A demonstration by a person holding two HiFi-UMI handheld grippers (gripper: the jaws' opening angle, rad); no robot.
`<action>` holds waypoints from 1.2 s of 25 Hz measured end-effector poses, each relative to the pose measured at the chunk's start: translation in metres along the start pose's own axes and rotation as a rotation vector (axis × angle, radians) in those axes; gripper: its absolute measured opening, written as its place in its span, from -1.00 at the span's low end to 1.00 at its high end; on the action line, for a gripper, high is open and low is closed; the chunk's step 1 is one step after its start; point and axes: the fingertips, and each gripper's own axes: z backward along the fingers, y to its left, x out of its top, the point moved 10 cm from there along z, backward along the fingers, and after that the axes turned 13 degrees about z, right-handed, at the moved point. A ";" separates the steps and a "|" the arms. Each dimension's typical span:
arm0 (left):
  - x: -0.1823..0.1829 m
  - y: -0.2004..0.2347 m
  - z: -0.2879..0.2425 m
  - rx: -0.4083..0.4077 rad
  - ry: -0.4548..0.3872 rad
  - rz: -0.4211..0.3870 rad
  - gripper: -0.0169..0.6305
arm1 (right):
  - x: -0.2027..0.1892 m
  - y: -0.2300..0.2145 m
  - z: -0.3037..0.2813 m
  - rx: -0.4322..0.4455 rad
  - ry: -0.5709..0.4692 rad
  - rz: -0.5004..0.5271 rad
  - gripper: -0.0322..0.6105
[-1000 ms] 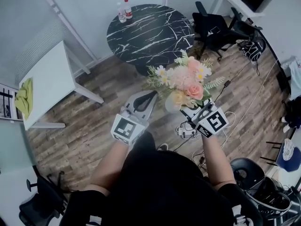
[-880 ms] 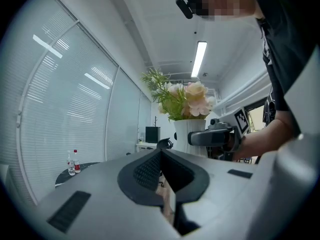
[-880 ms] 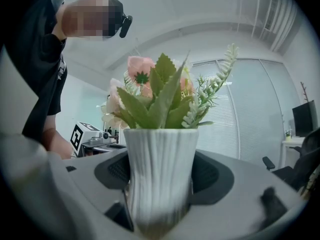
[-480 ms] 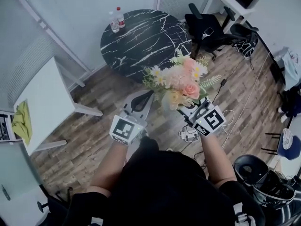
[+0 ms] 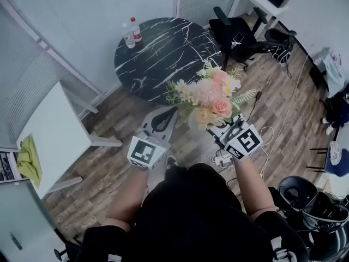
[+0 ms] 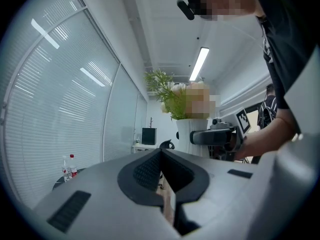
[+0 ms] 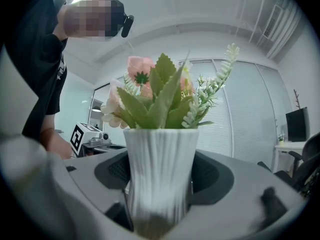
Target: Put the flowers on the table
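Note:
A bunch of pink, peach and white flowers point(image 5: 210, 93) stands in a white ribbed vase point(image 7: 159, 171). My right gripper point(image 5: 224, 129) is shut on the vase and carries it above the wooden floor, short of the round black marble table point(image 5: 163, 47). In the right gripper view the vase fills the gap between the jaws. My left gripper point(image 5: 163, 119) hovers to the left of the vase, shut and empty; its jaws meet in the left gripper view point(image 6: 161, 176). The vase point(image 6: 191, 134) shows there too, to the right.
Two water bottles point(image 5: 131, 31) stand at the marble table's far left edge. A black office chair point(image 5: 240, 36) sits right of that table. A white table point(image 5: 49, 132) with a yellow cloth point(image 5: 28, 160) is at the left. Cables and a power strip point(image 5: 221, 158) lie on the floor.
The view has shifted a little closer to the marble table. Both grippers keep their places relative to the body, and the vase stays held.

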 end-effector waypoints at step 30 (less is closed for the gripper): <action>0.032 0.162 -0.209 0.098 -0.042 -0.014 -0.91 | -0.080 -0.240 -0.158 0.078 -0.057 0.016 0.16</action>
